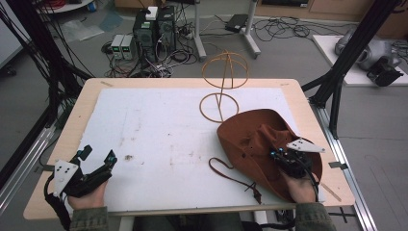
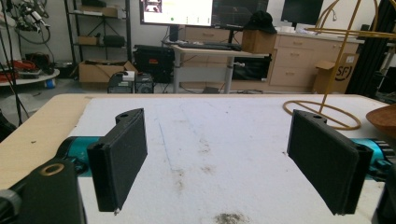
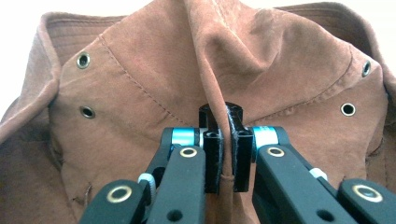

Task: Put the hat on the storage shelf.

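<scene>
Nearest, at the bench's front edge, the right gripper [image 1: 284, 156] has its fingers [image 3: 239, 154] pinched tight on a raised fold in the crown of the rust-brown suede hat [image 1: 257, 139], which lies on the white mat [image 1: 159, 130] at the right. Front left, the left gripper [image 1: 98, 161] rests with fingers [image 2: 119, 158] spread wide, empty. Farther back stands a yellow wire hat stand [image 1: 222, 89].

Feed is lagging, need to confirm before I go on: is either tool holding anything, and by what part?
The right tool is shut on the brown hat, pinching a raised fold of its crown. The left tool is open, holding nothing.
</scene>
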{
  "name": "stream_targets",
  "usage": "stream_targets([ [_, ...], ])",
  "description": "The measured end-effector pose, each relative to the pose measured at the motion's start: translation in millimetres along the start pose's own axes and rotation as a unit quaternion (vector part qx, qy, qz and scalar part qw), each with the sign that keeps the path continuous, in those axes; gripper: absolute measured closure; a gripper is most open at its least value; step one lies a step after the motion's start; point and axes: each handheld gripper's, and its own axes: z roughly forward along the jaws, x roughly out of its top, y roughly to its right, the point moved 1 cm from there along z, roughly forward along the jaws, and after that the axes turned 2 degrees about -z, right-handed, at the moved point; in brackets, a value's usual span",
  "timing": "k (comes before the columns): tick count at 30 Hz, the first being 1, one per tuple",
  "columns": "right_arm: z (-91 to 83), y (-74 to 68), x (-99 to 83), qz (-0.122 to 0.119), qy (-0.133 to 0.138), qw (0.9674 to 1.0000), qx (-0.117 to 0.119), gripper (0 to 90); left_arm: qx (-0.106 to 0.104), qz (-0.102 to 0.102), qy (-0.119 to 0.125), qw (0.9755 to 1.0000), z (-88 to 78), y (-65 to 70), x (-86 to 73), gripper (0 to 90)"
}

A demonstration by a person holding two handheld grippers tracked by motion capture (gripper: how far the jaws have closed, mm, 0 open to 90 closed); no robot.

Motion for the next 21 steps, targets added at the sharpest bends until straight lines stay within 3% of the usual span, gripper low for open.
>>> stream_targets([
  [15, -15.4, 1.7, 2.4, 0.029, 0.065, 0.9974, -0.007, 87.1, 0.000, -0.003, 0.000, 1.0000, -0.2, -0.5, 0.3, 20.2],
  [21, -24.2, -0.9, 4.9, 0.041, 0.102, 0.9938, -0.017, 87.1, 0.001, -0.001, 0.001, 1.0000, -0.4, -0.2, 0.3, 20.2],
])
